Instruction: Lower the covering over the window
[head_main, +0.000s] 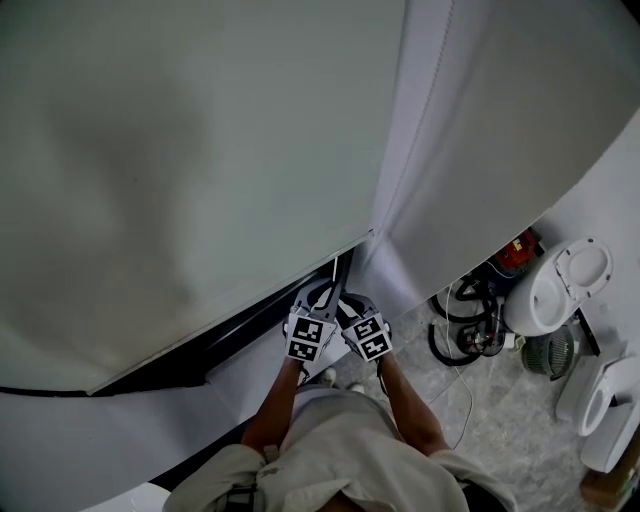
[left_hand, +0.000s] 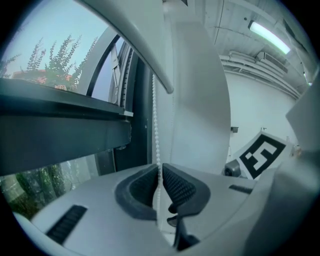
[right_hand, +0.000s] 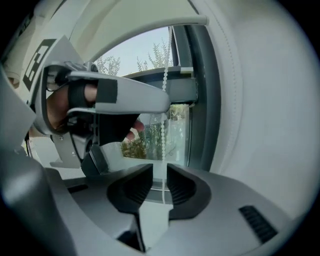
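Pale grey blind (head_main: 200, 150) hangs low, with a dark strip of window (head_main: 200, 352) bare beneath it — white bead chain (left_hand: 155, 120) hangs straight beside it.

The left gripper (left_hand: 160, 172) has its ribbed black pads (left_hand: 177, 186) pressed together on a thin white beaded cord (left_hand: 155, 120), which rises straight up from between the jaws. Left of the jaws stands a dark grey metal window frame (left_hand: 60, 132), with green trees (left_hand: 55, 55) beyond its glass. Right of the cord hangs a pale white fabric panel (left_hand: 200, 100).

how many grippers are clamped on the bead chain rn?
1. The left gripper, by the window frame, is shut on the bead chain. The right gripper beside it is open, the chain loose between its jaws.
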